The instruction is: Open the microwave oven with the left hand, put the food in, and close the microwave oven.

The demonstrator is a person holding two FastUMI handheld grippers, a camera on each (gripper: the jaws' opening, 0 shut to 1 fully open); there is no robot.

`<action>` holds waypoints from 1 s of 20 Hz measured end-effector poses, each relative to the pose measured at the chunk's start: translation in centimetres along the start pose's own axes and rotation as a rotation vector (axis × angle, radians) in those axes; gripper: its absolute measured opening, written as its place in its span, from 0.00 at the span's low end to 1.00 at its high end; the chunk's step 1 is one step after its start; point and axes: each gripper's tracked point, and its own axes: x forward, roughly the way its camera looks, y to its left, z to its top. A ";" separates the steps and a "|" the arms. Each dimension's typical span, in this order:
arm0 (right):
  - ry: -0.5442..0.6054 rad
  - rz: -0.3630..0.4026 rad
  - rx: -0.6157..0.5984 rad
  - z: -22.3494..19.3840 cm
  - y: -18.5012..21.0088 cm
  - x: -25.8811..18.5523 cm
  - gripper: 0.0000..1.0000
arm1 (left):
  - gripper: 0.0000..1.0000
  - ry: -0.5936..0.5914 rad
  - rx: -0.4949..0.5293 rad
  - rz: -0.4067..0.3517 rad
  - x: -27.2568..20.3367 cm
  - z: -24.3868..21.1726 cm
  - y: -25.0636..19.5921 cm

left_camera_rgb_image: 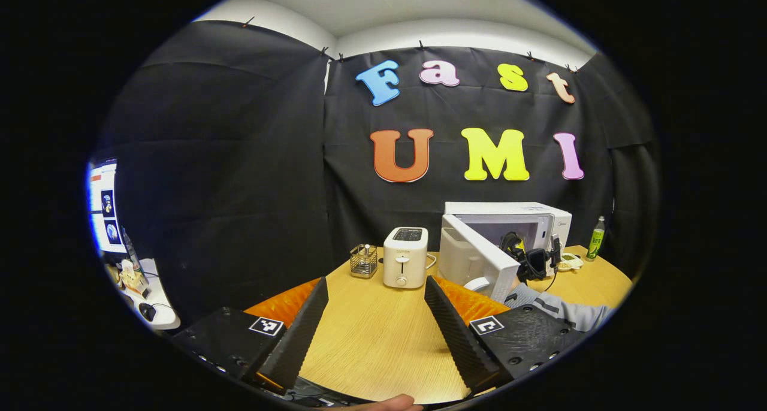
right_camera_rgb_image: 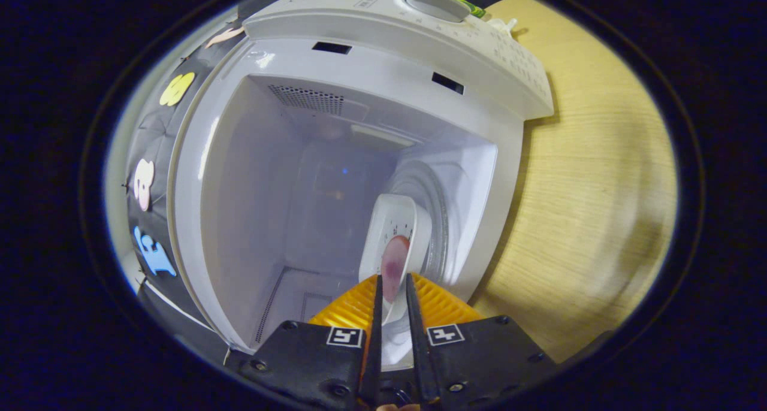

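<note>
Holding plate (right_camera_rgb_image: 392, 231) of food (right_camera_rgb_image: 393, 261) tilted on edge inside open microwave (right_camera_rgb_image: 335, 135), right gripper (right_camera_rgb_image: 392, 291) clamped on rim, left gripper (left_camera_rgb_image: 377, 315) wide open, empty; food may slide off on release.

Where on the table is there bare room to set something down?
Bare wood lies between the left gripper and the toaster. It is crowded along the wall: wire basket, toaster, open microwave with the right gripper at its mouth, bottle.

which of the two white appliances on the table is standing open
The microwave oven, right of the toaster: its door is swung wide open. The toaster is a closed box with top slots.
</note>
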 end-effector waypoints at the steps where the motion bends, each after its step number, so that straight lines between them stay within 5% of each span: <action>1: 0.002 0.025 -0.013 0.0 0.5 0.0 0.18 | 1.00 -0.002 -0.004 0.002 -0.1 0.1 0.1; 2: 0.003 0.041 -0.028 0.1 1.0 -0.4 0.35 | 0.87 -0.002 -0.010 0.006 -0.1 0.0 0.3; 3: 0.000 0.058 -0.042 0.2 1.6 -0.7 0.45 | 0.87 -0.001 -0.016 0.005 -0.2 -0.1 0.4; 6: 0.040 0.054 -0.134 -0.4 2.0 -1.8 1.00 | 0.88 0.002 -0.026 0.010 -0.2 -0.2 0.7; 7: 0.053 0.058 -0.154 -0.4 2.0 -2.1 0.99 | 0.96 0.003 -0.028 0.012 -0.3 -0.3 0.8; 16: -0.083 0.077 -0.555 4.4 1.8 -6.7 0.99 | 0.96 -0.037 0.020 0.083 -1.1 0.3 1.8; 20: -0.155 0.052 -0.756 7.9 2.2 -9.0 1.00 | 0.96 -0.015 -0.008 0.026 -0.7 -0.5 0.9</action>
